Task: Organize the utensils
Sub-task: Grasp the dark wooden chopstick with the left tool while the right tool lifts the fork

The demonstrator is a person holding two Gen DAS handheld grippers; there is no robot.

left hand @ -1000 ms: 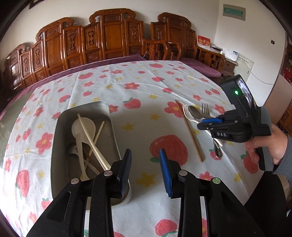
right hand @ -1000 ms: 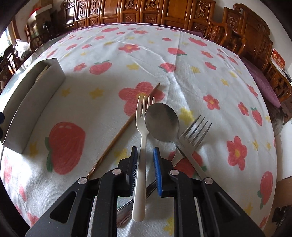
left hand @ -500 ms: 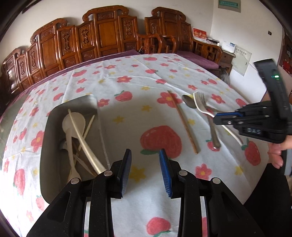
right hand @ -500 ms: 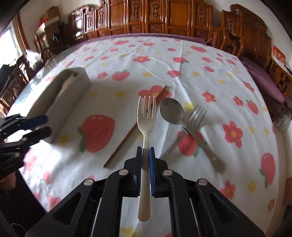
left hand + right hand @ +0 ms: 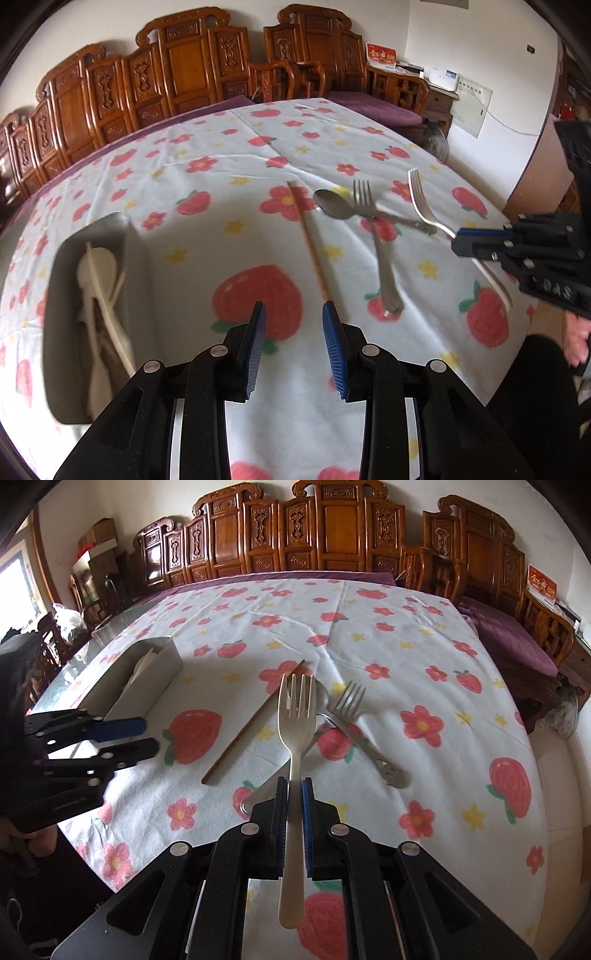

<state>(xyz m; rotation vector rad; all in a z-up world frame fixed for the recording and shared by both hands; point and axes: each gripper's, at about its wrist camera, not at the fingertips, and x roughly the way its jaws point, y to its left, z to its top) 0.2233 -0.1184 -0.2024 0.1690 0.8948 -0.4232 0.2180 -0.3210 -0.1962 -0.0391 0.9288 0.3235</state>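
Observation:
My right gripper [image 5: 294,786] is shut on the handle of a cream plastic fork [image 5: 295,716], held above the table with its tines pointing away from me. The left wrist view shows that gripper [image 5: 480,245] at the right edge, with the cream fork [image 5: 421,199] sticking out of it. My left gripper [image 5: 293,317] is open and empty over the strawberry tablecloth, right of the metal box [image 5: 66,369] that holds several cream utensils [image 5: 99,288]. A wooden chopstick [image 5: 310,240], a metal spoon [image 5: 332,205] and a metal fork [image 5: 362,194] lie on the cloth.
The spoon and metal fork [image 5: 351,701] cross each other just behind the held fork, and the chopstick [image 5: 251,723] lies to their left. The box [image 5: 147,686] stands at the table's left side. Carved wooden chairs [image 5: 332,528] line the far side. A hand [image 5: 576,339] holds the right gripper.
The right gripper shut on the cream fork and lifted it off the table. The left gripper moved right, away from above the box, still open.

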